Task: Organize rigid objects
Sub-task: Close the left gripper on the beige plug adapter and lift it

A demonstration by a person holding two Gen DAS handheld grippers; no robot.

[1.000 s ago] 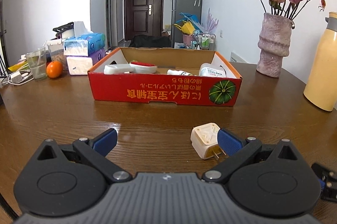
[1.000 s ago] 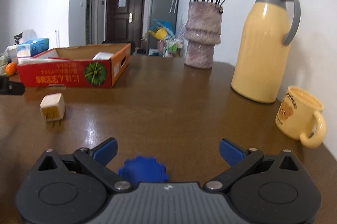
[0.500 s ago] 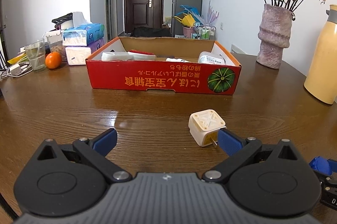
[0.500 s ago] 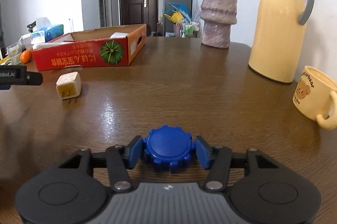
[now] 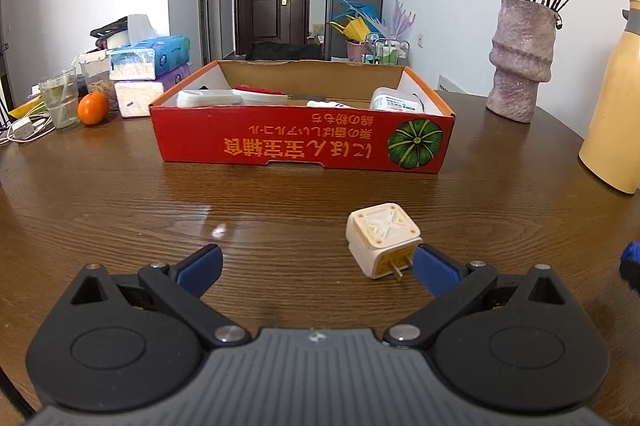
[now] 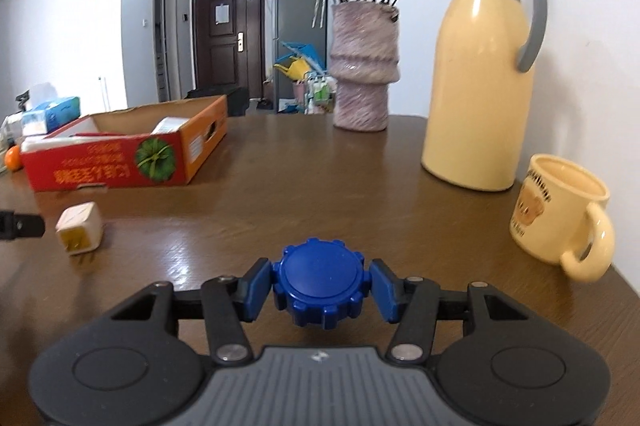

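My right gripper (image 6: pixel 322 288) is shut on a round blue ridged cap (image 6: pixel 320 286), lifted a little over the wooden table. A cream cube-shaped plug adapter (image 5: pixel 383 238) (image 6: pixel 79 228) lies on the table with its prongs toward me, just in front of the right fingertip (image 5: pixel 434 272) of my left gripper (image 5: pixel 316 266). That gripper is open and holds nothing. Behind it stands the red cardboard box (image 5: pixel 304 146) (image 6: pixel 116 170) with several white items inside.
A pink vase of roses (image 6: pixel 362 66), a yellow thermos jug (image 6: pixel 480 82) and a yellow mug (image 6: pixel 564 214) stand on the right. Tissue packs (image 5: pixel 148 74), a glass (image 5: pixel 62 98) and an orange (image 5: pixel 93 108) sit at the far left.
My right gripper closed on the blue cap and carried it up off the table. The left gripper stayed open and barely moved beside the plug adapter.
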